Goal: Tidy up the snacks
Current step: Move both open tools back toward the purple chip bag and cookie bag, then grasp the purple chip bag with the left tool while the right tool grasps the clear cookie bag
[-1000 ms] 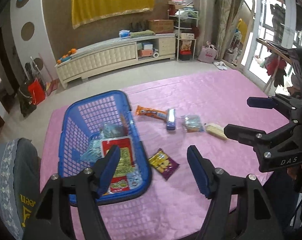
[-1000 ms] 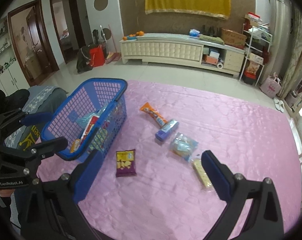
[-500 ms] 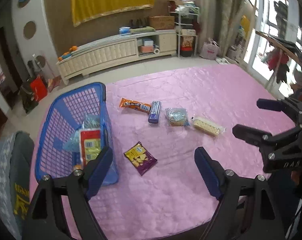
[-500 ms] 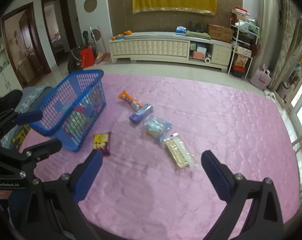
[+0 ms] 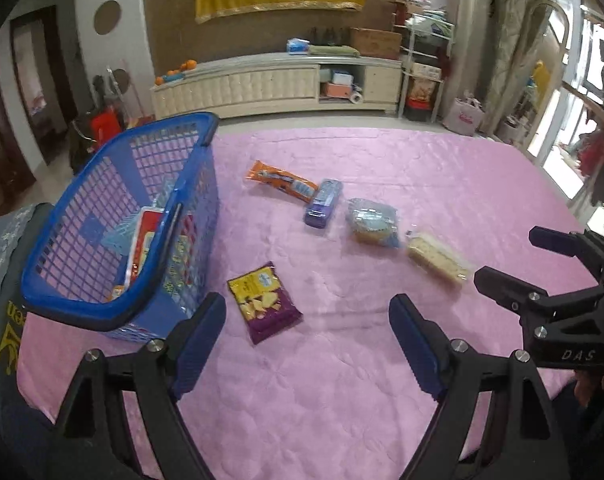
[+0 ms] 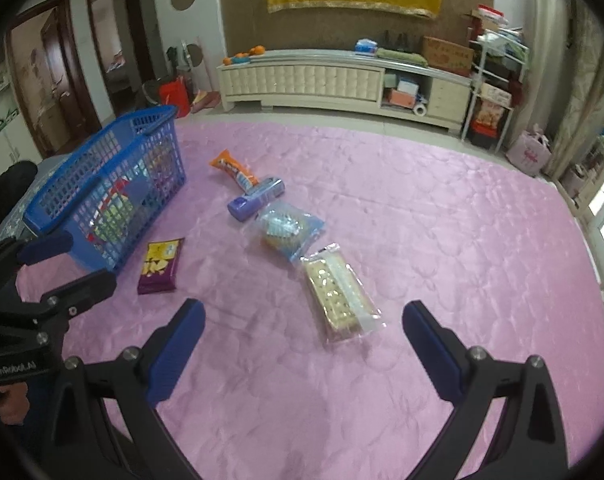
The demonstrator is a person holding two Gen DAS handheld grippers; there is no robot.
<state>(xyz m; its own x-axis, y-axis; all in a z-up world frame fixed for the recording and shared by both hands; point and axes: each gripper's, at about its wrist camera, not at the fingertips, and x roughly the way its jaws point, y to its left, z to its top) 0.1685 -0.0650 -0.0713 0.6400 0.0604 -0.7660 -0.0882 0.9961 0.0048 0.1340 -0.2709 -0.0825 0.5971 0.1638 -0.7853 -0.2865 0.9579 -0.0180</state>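
Hiding pkts in blue basket (image 5: pixel 114 312) w/ mesh; both grippers' fingers apart, empty.

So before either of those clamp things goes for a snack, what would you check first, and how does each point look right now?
1. Left gripper open and empty: ok, nothing between the blue pads.
2. Right gripper open and empty: ok.
3. Nearest targets unobstructed: ok. The purple chip packet lies flat ahead of the left gripper, the clear cracker pack ahead of the right.
4. Blue basket upright with room: ok, a few packets inside, space left.
5. Snacks still out: not ok. Five remain on the pink cloth, counting the orange bar, purple pack and clear cake bag.
6. Grippers apart from each other: ok.
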